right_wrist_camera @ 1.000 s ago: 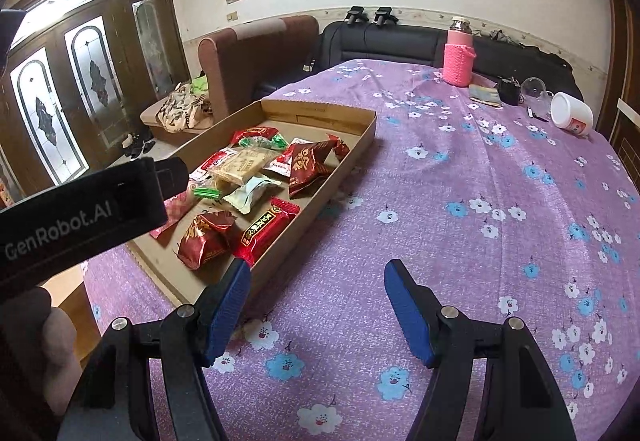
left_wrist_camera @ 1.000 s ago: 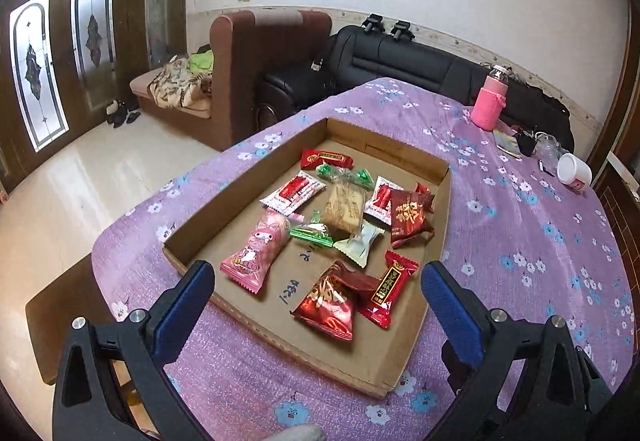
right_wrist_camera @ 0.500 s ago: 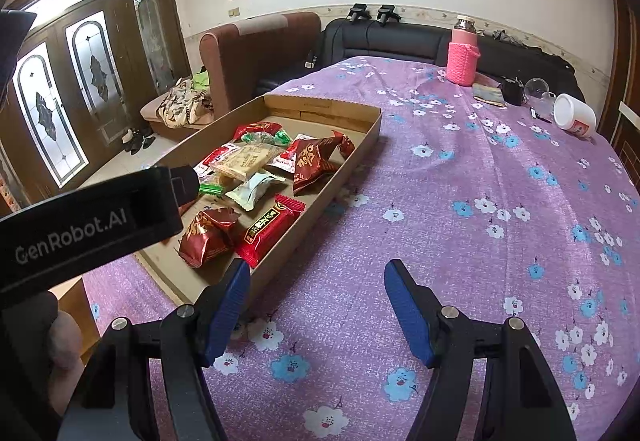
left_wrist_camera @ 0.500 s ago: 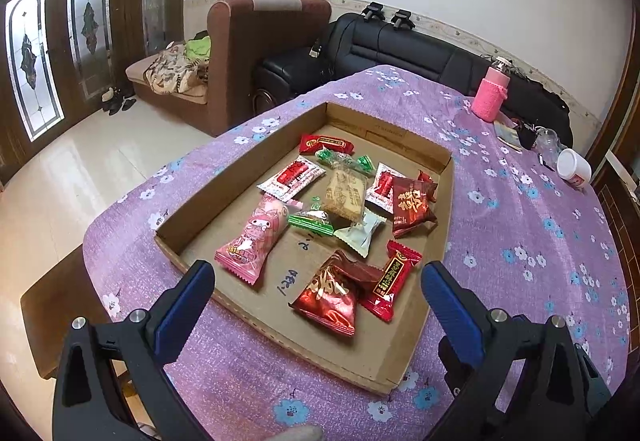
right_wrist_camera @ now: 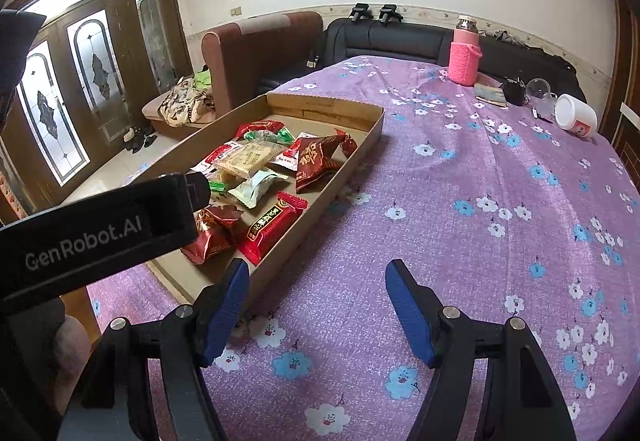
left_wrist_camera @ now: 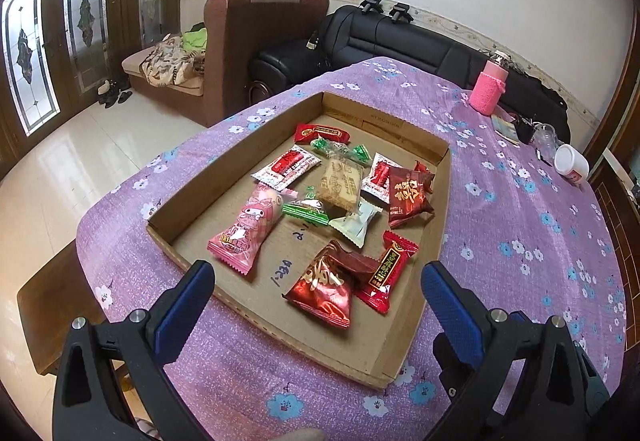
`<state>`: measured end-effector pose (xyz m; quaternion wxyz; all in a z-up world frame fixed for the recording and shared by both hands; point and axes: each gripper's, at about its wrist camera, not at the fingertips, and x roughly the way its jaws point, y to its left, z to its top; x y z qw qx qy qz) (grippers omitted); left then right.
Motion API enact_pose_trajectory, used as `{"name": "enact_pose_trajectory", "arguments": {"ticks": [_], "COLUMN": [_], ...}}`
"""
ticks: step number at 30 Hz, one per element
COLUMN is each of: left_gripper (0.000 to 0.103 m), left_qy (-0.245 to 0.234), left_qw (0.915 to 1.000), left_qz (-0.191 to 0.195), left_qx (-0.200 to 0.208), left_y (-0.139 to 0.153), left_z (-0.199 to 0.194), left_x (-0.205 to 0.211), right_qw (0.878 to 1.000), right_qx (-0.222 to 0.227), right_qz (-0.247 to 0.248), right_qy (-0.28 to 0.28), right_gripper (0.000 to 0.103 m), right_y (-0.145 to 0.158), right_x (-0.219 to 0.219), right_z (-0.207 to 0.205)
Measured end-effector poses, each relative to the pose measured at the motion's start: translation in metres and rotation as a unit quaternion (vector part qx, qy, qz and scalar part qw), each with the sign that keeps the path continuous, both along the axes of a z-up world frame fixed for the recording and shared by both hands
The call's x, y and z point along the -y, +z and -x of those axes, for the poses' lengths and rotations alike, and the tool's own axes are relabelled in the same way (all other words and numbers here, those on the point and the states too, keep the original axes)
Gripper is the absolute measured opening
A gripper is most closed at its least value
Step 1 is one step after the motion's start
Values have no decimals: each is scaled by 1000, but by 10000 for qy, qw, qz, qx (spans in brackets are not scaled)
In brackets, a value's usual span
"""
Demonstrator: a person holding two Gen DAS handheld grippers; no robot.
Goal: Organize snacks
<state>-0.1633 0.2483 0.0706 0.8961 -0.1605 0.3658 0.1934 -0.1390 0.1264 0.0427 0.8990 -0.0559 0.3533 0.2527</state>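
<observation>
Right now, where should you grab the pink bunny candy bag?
Probably pinch the pink bunny candy bag across its plump middle, coming straight down with the open left gripper. It lies flat in the cardboard tray, its sides free, and the crimped ends look flimsy.

Left wrist view looks down from close above the near end of the cardboard tray (left_wrist_camera: 434, 241), facing the sofas. Right wrist view sits beside it, lower, over the purple tablecloth (right_wrist_camera: 460, 209). Both share the tray (right_wrist_camera: 344, 165).

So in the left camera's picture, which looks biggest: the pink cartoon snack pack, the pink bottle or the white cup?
Largest to smallest as they look:
1. pink cartoon snack pack
2. pink bottle
3. white cup
The pack lies nearest the camera, so true sizes stay unsure.
</observation>
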Motion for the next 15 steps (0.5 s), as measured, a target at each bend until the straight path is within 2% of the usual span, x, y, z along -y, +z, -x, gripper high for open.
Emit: {"name": "enact_pose_trajectory", "arguments": {"ticks": [15], "left_gripper": [103], "left_qy": [6], "left_qw": [9999], "left_qz": [151], "left_qx": [-59], "left_y": [-4], "left_z": [-1], "left_x": [-4], "right_qw": [10000], "right_qx": [-25], "right_qz": [24], "right_qy": [34], "right_gripper": [75], "right_y": [-2], "right_x": [-3], "right_z": [1]}}
